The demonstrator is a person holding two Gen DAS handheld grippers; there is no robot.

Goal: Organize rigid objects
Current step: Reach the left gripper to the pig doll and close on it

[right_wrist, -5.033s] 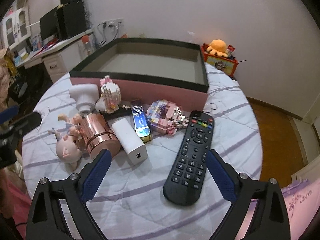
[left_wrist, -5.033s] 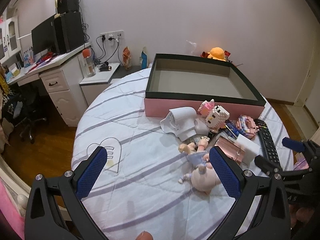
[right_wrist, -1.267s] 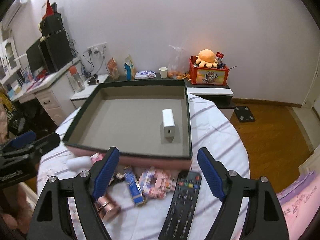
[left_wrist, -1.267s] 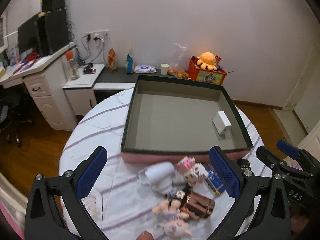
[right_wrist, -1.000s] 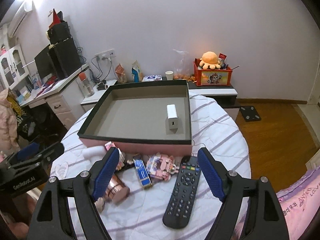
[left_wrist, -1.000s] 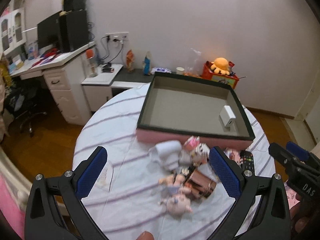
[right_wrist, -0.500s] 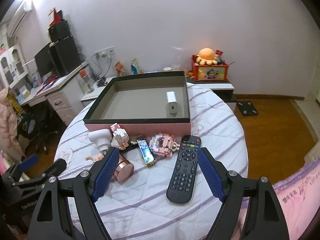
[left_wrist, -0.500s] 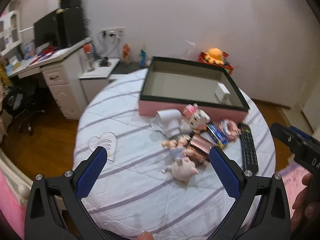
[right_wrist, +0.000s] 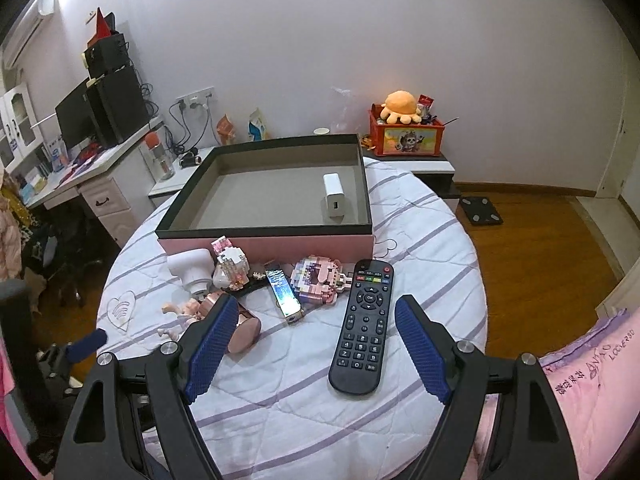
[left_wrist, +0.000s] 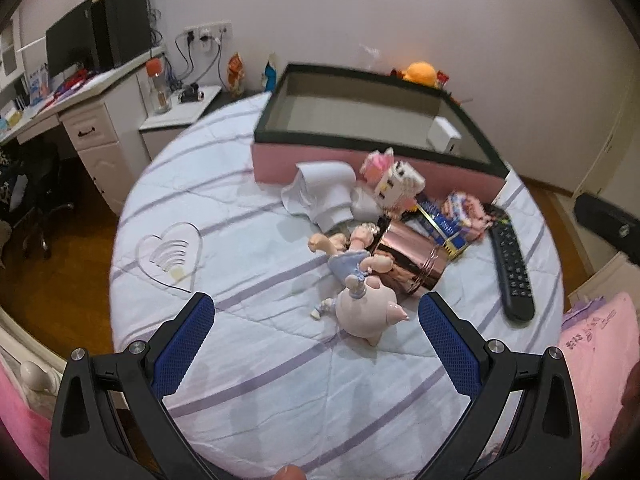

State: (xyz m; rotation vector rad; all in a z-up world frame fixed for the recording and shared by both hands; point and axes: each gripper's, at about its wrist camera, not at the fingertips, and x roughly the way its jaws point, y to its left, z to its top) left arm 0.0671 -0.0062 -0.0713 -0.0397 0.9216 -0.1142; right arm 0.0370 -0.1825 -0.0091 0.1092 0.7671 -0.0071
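Toys (left_wrist: 360,280) and a remote (right_wrist: 364,324) lie bunched on the bed before the box (right_wrist: 264,236), within our reach for loading; one white block (right_wrist: 334,198) sits inside. We keep both claws, left (left_wrist: 316,340) and right (right_wrist: 310,354), wide and empty

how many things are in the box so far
1: a white charger lies near the right wall of the box. Nothing else shows inside, though the near wall hides a strip of floor.
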